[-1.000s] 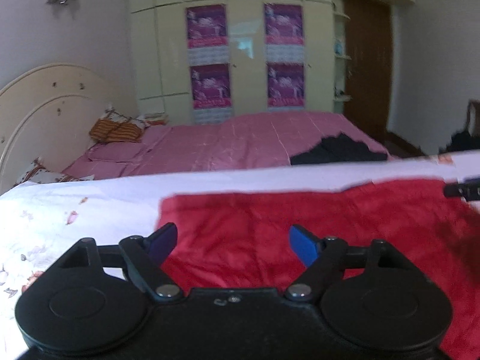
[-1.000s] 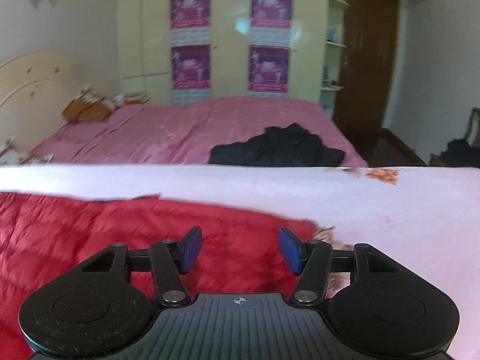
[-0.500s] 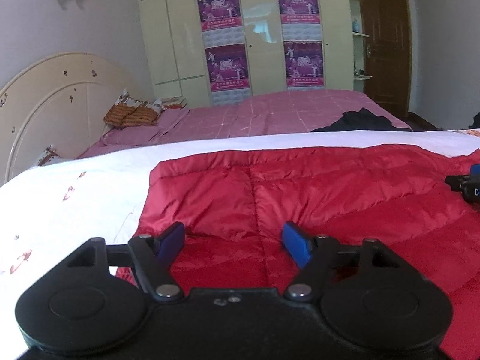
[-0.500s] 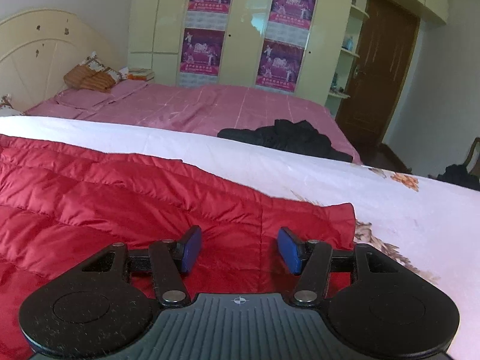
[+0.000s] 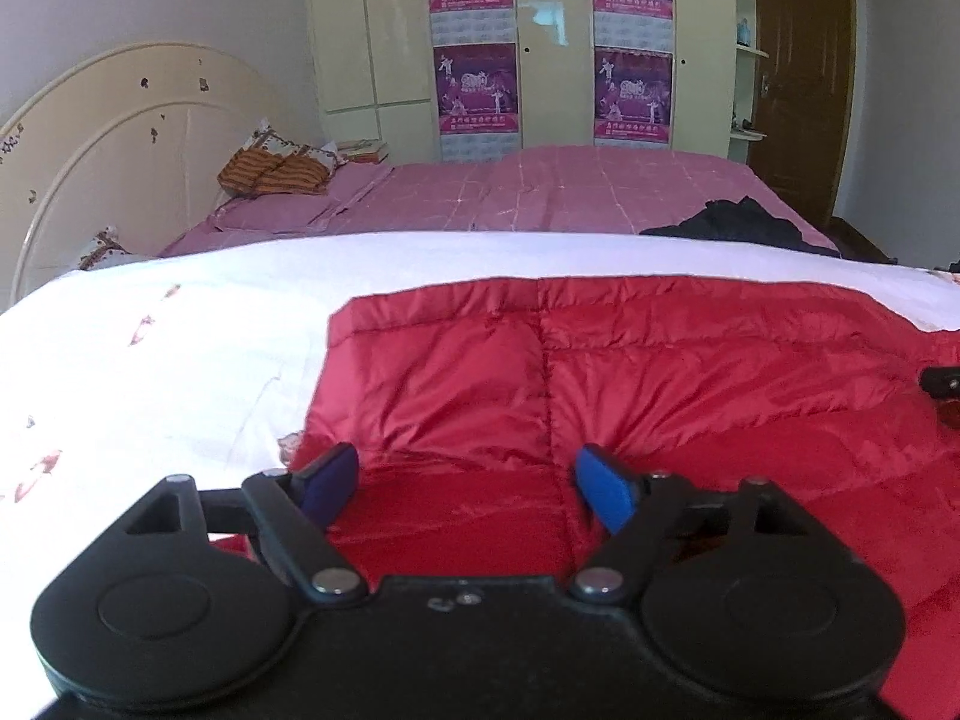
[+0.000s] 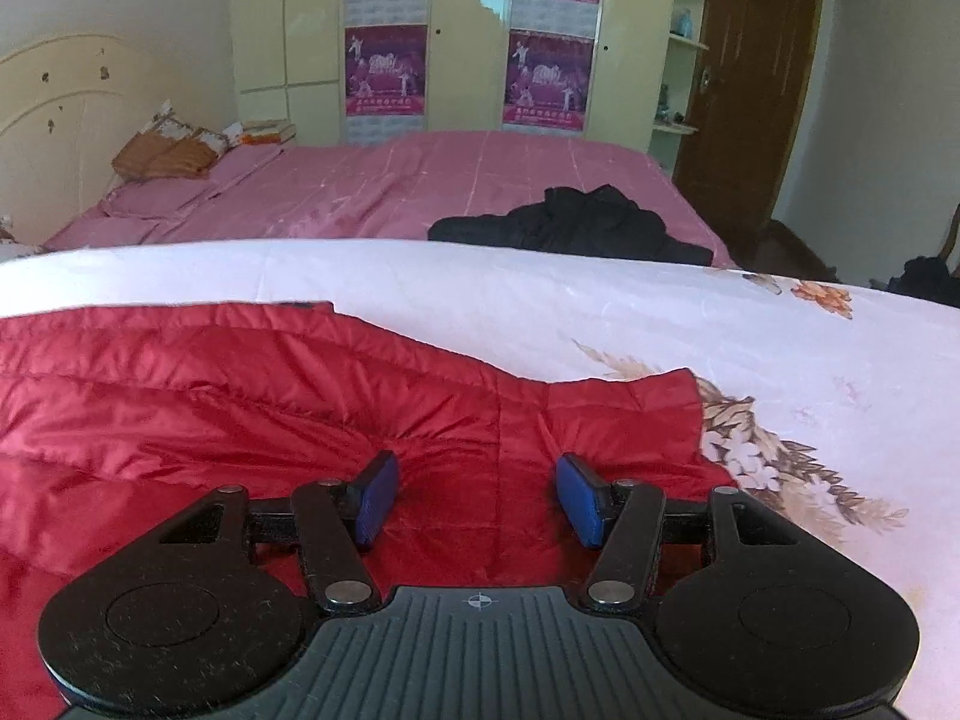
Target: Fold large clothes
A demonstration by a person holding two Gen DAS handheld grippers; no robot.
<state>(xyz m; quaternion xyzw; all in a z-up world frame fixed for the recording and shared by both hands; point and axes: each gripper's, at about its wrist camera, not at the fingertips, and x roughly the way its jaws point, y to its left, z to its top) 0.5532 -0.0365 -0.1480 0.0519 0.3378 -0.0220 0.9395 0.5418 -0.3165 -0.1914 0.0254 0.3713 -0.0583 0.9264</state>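
Note:
A red quilted down jacket (image 5: 630,372) lies spread flat on a white floral bed sheet (image 5: 156,372). My left gripper (image 5: 465,480) is open and empty, low over the jacket's near left part, close to its left edge. The jacket also shows in the right wrist view (image 6: 270,396), where its right end reaches out over the sheet (image 6: 660,312). My right gripper (image 6: 477,495) is open and empty, low over the jacket near that right end. A bit of the right gripper shows at the right edge of the left wrist view (image 5: 942,381).
Behind the white sheet stands a pink bed (image 5: 540,192) with a black garment (image 6: 576,225) on it, orange pillows (image 5: 270,171) and a cream headboard (image 5: 120,138). A wardrobe with purple posters (image 6: 468,30) and a brown door (image 6: 756,72) are at the back.
Both grippers have come down and forward over the red jacket, which now fills more of each view. Both stay open and empty.

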